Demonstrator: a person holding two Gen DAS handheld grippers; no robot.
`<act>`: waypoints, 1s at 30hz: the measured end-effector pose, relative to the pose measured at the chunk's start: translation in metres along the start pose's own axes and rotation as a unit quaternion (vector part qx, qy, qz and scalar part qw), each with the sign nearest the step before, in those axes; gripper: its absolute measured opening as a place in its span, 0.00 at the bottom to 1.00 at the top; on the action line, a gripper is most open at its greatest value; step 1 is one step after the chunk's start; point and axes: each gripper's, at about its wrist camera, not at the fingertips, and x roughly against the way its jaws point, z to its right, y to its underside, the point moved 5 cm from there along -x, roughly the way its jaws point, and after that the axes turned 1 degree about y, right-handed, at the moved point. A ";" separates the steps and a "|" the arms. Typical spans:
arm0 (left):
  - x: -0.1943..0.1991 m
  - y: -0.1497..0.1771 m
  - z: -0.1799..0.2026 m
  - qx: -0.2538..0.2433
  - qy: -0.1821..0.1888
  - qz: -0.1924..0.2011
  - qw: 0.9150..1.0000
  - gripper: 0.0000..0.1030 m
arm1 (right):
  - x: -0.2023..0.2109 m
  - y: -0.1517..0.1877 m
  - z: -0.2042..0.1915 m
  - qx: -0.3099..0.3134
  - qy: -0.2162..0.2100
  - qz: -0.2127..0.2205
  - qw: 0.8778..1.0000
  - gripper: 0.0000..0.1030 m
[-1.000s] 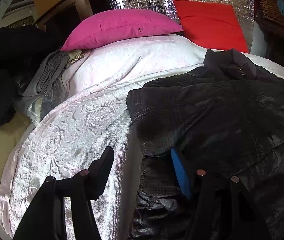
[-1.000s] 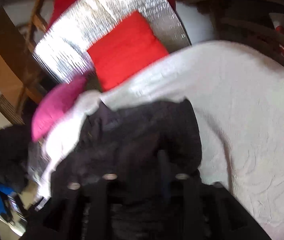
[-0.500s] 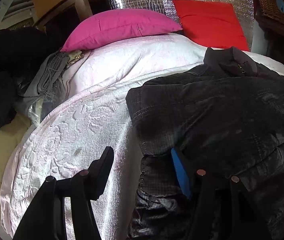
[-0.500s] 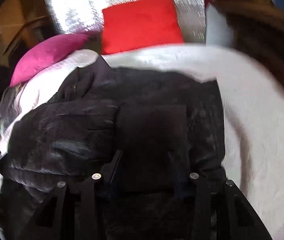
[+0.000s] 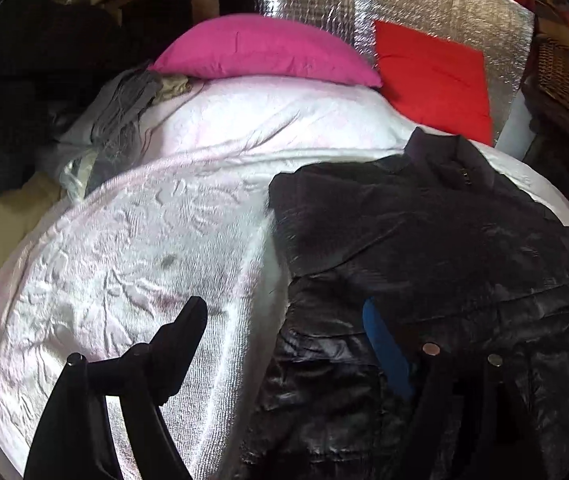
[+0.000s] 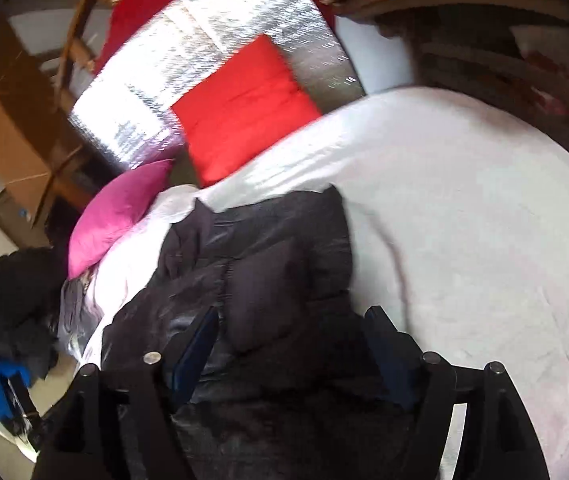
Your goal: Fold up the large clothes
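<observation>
Both gripper jaws opening over black jacket point(image 5: 424, 240); no readable writing.

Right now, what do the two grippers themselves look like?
Both are alike. The left gripper and right gripper have matte black, angular fingers on strut-like linkages with small round silver pins. Blue pads line the fingers' inner faces. No cables, markings, hands or sleeves show.

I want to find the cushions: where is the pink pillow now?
The pink pillow lies at the head of the bed in the left wrist view, on the white bedspread, just left of the red cushion against the silver foil panel.
</observation>
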 end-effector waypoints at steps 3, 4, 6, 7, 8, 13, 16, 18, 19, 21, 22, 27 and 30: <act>-0.016 0.000 -0.007 0.041 0.037 -0.025 0.998 0.78 | -0.017 -0.002 0.013 -0.013 0.000 -0.020 1.000 0.76; -0.018 -0.002 -0.007 0.050 0.051 -0.025 0.997 0.78 | -0.022 -0.003 0.016 -0.015 -0.002 -0.027 1.000 0.76; -0.021 -0.008 -0.004 0.054 0.068 -0.016 0.996 0.78 | -0.040 -0.005 0.018 -0.018 -0.012 -0.044 0.999 0.76; -0.022 -0.012 -0.002 0.052 0.071 -0.013 0.996 0.78 | -0.048 -0.008 0.018 -0.018 -0.015 -0.047 0.999 0.76; -0.024 -0.015 0.002 0.049 0.075 -0.010 0.996 0.78 | -0.056 -0.008 0.016 -0.018 -0.017 -0.048 0.999 0.76; -0.049 -0.014 0.018 0.033 0.073 -0.034 0.996 0.78 | -0.101 -0.001 0.006 -0.003 -0.005 -0.084 0.996 0.76; -0.071 -0.003 0.029 0.014 0.046 -0.061 0.997 0.78 | -0.108 0.004 -0.005 0.042 0.029 -0.075 0.996 0.60; -0.071 -0.005 0.033 0.008 0.042 -0.056 0.998 0.78 | -0.099 0.002 -0.018 0.071 0.045 -0.057 0.995 0.42; -0.068 -0.006 0.035 0.003 0.040 -0.050 0.998 0.78 | -0.094 0.000 -0.025 0.085 0.049 -0.047 0.994 0.41; -0.064 -0.007 0.041 -0.015 0.034 -0.038 0.999 0.78 | -0.084 -0.001 -0.032 0.100 0.047 -0.030 0.993 0.40; -0.065 -0.005 0.044 -0.024 0.025 -0.038 0.999 0.78 | -0.087 0.000 -0.030 0.097 0.051 -0.035 0.993 0.40; -0.046 -0.008 0.056 -0.055 0.005 -0.007 0.998 0.78 | -0.095 0.004 -0.015 0.055 0.046 -0.064 0.995 0.47; -0.012 -0.014 0.065 -0.079 -0.020 0.045 0.996 0.78 | -0.071 -0.002 -0.022 0.056 0.031 -0.043 0.997 0.65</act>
